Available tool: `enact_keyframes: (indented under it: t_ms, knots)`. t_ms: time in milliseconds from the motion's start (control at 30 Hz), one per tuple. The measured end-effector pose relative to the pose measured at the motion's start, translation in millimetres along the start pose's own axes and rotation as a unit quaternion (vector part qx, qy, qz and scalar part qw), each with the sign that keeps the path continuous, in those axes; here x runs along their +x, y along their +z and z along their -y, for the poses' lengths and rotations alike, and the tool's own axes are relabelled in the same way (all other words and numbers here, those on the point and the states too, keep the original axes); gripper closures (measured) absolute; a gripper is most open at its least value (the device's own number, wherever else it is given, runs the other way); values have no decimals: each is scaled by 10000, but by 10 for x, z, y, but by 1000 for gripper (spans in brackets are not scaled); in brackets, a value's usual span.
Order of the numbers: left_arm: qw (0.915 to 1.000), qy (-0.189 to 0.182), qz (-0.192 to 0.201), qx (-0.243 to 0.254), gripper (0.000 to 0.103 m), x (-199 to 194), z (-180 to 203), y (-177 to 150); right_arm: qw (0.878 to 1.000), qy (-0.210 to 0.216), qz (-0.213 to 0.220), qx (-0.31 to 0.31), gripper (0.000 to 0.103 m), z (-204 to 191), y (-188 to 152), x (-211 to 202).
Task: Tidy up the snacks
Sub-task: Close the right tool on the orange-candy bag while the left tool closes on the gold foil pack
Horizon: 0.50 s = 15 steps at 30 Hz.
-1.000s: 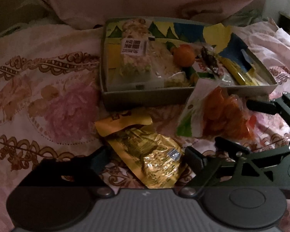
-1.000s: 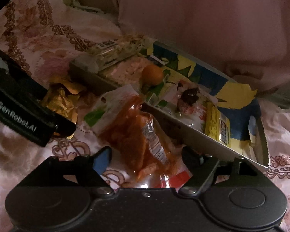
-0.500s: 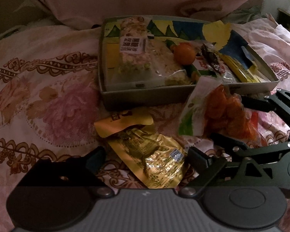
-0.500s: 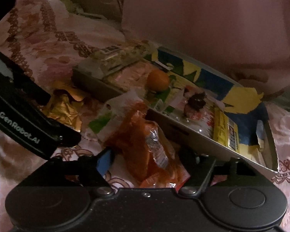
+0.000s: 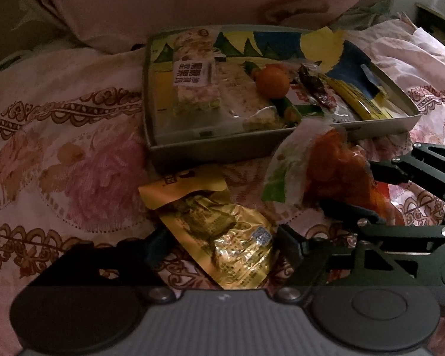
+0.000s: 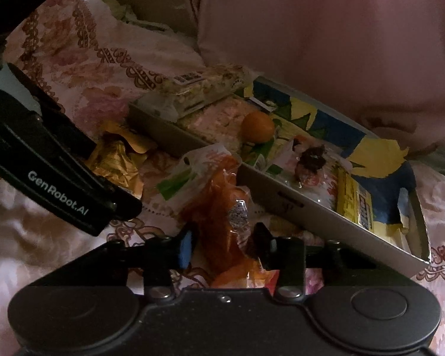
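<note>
A gold foil snack packet (image 5: pixel 222 243) lies on the floral bedspread between the fingers of my left gripper (image 5: pixel 222 244). Its jaws are closing, and the pads stand at the packet's edges without squeezing it. To the right, an orange snack bag (image 5: pixel 332 172) with a white-green top sits bunched between the fingers of my right gripper (image 6: pixel 222 241), whose jaws are closing and press on the bag (image 6: pixel 219 222). Just behind both stands a grey box (image 5: pixel 207 151) with a colourful inside, holding rice-crisp bars (image 5: pixel 192 80), a tangerine (image 5: pixel 273 81), a dark packet and a yellow packet.
The box (image 6: pixel 311 216) lies across the bed, with a large pink pillow (image 5: pixel 192 0) behind it. The soft, wrinkled bedspread (image 5: pixel 59 163) stretches to the left of the box. In the right wrist view, the gold packet (image 6: pixel 112 160) shows beside the left gripper's black body.
The right gripper's jaws have narrowed onto the orange bag and bunched it up. The left gripper's jaws have drawn in a little around the gold packet. Neither hand has shifted much.
</note>
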<state>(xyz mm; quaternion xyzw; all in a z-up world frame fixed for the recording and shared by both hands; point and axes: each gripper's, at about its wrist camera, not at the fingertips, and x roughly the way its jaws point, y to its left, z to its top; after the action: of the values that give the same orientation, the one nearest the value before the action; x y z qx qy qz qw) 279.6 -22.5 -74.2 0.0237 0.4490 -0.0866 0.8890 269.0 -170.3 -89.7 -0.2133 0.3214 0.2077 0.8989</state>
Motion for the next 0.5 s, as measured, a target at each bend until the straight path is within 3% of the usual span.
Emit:
enact_keyframes:
  t_ms: [500]
  knots:
    - [9994,-51,38,-343,35,-74,-63,-33,9999,-91,11,123,62,3,-42,-85]
